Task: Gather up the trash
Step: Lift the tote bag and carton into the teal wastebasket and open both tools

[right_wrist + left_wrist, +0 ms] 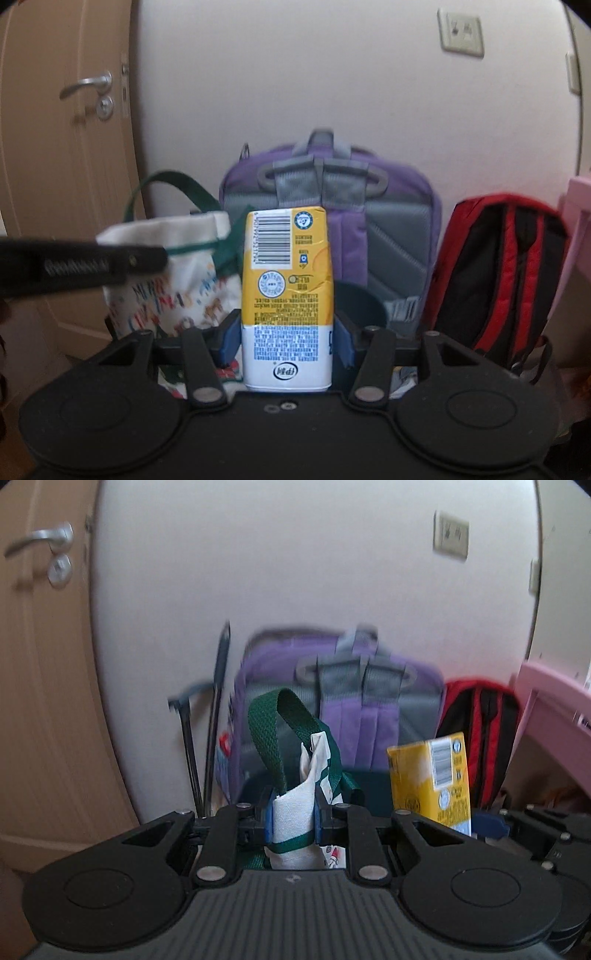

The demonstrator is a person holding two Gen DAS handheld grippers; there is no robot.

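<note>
My left gripper (293, 821) is shut on the rim of a white canvas tote bag (293, 812) with green trim and a green strap (273, 731). The same bag (170, 280), printed with coloured letters, hangs at the left in the right wrist view, with the left gripper's black body (74, 266) reaching onto it. My right gripper (286, 339) is shut on a yellow and white drink carton (286, 295), held upside down beside the bag. The carton (432, 779) also shows at the right in the left wrist view.
A purple and grey backpack (332, 221) leans on the white wall behind. A red and black backpack (498, 273) stands to its right. A dark bin rim (358, 299) sits behind the carton. A wooden door (66, 147) is left, pink furniture (554, 709) right.
</note>
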